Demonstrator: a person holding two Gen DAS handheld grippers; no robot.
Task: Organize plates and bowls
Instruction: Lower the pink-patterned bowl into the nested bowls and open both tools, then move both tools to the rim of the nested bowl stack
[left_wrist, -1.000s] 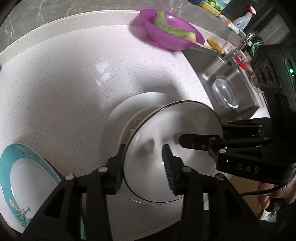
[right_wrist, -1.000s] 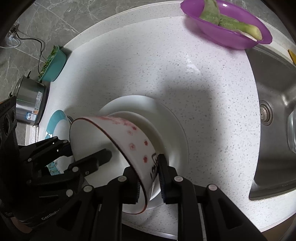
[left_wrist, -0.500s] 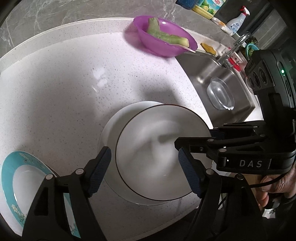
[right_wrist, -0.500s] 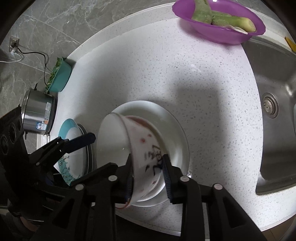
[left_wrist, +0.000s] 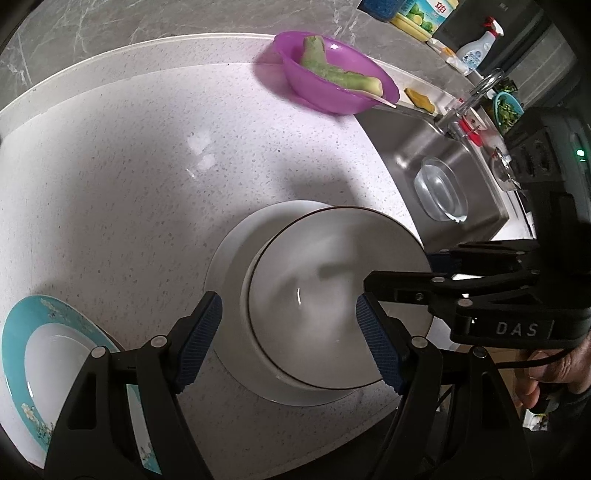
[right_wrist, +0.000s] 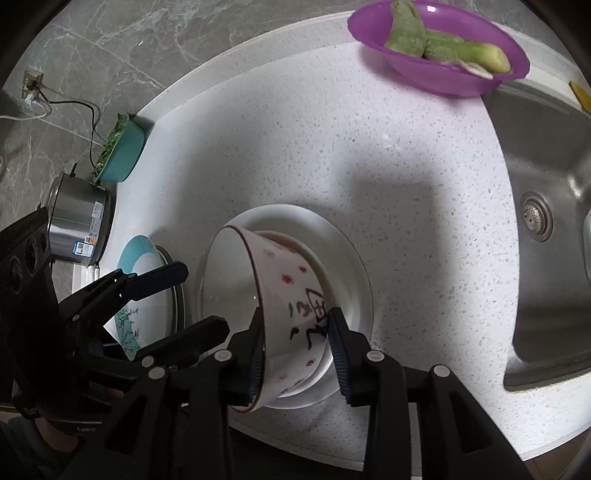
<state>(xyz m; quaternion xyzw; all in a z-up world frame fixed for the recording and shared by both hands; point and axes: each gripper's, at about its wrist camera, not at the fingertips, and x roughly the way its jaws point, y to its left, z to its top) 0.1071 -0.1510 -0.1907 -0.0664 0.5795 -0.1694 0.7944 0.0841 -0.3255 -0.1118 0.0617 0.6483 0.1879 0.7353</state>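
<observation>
A white bowl with red dots and black writing (right_wrist: 291, 306) sits tilted in another bowl on a white plate (right_wrist: 351, 266); it also shows in the left wrist view (left_wrist: 332, 295), on the plate (left_wrist: 229, 258). My right gripper (right_wrist: 295, 347) is shut on the bowl's near wall. My left gripper (left_wrist: 288, 332) is open and empty, its fingers apart on either side of the bowl. A teal-rimmed plate (left_wrist: 48, 354) lies to the left, also in the right wrist view (right_wrist: 136, 258).
A purple bowl with green vegetable (left_wrist: 332, 85) stands at the back by the steel sink (left_wrist: 436, 158), which holds a glass bowl (left_wrist: 439, 192). A steel pot (right_wrist: 77, 229) and a teal basket (right_wrist: 118, 155) stand far left. The counter's front edge is close.
My left gripper has let go of the bowl's rim and opened wide. The right gripper has lowered the bowl into the bowl on the white plate.
</observation>
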